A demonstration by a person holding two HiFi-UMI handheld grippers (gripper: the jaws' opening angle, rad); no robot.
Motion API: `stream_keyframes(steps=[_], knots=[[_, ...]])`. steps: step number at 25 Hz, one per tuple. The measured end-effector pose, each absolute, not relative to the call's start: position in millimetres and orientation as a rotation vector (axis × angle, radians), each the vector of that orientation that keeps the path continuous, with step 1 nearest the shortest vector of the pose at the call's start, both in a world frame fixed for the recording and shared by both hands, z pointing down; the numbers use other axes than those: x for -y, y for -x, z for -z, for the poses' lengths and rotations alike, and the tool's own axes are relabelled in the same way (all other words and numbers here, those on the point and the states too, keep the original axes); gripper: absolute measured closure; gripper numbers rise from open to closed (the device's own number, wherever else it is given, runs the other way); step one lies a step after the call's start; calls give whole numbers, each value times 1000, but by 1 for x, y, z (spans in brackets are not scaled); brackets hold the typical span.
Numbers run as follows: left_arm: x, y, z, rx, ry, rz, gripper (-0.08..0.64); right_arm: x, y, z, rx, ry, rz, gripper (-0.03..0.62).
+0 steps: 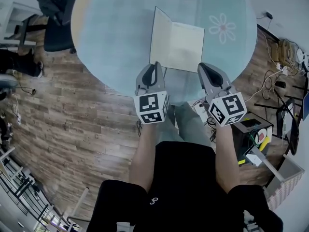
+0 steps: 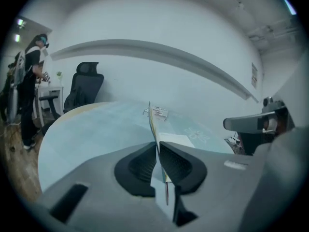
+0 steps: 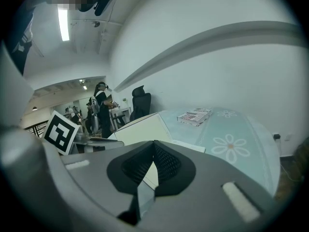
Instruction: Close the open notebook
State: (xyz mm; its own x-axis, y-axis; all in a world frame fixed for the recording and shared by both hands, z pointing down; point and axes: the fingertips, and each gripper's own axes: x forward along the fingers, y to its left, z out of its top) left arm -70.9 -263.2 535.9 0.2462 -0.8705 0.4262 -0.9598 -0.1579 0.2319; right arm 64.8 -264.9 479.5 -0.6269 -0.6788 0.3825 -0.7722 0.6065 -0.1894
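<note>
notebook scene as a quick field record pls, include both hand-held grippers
notebook: open on the table, right page flat, left cover raised almost upright
left hand-held gripper: shut on the left cover's near edge
right hand-held gripper: shut, nothing between its jaws, by the notebook's near right corner
table: round, light blue, flower print
other: book at the far edge
task state: notebook not yet closed

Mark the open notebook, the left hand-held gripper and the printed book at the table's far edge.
open notebook [image 1: 186, 45], head view, on the flat right page.
left hand-held gripper [image 1: 155, 66], head view, midway between its fingertips at the raised cover.
printed book [image 3: 194, 115], right gripper view, on its top cover.
</note>
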Motion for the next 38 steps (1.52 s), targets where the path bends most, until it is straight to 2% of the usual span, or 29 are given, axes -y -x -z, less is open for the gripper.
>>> stream_keyframes(steps=[12, 20, 28, 31, 34, 36, 38], knots=[[256, -18, -542, 1453, -2436, -603, 548, 259, -99, -478, 2523, -1315, -514, 581], [250, -64, -587, 1234, -2530, -999, 534, 250, -125, -483, 2491, -1400, -550, 581], [243, -86, -634, 997, -2465, -1414, 486, 245, -139, -479, 2483, -1458, -573, 581], [236, -91, -638, 876, -2474, -1439, 440, 244, -138, -478, 2483, -1462, -582, 581], [227, -100, -631, 746, -2515, -1368, 349, 244, -136, -476, 2489, -1457, -591, 581], [233, -98, -612, 798, -2548, -1230, 357, 248, -130, -472, 2504, -1452, -590, 581], [250, -88, -581, 933, -2564, -1039, 401, 255, -124, -465, 2525, -1449, -580, 581]])
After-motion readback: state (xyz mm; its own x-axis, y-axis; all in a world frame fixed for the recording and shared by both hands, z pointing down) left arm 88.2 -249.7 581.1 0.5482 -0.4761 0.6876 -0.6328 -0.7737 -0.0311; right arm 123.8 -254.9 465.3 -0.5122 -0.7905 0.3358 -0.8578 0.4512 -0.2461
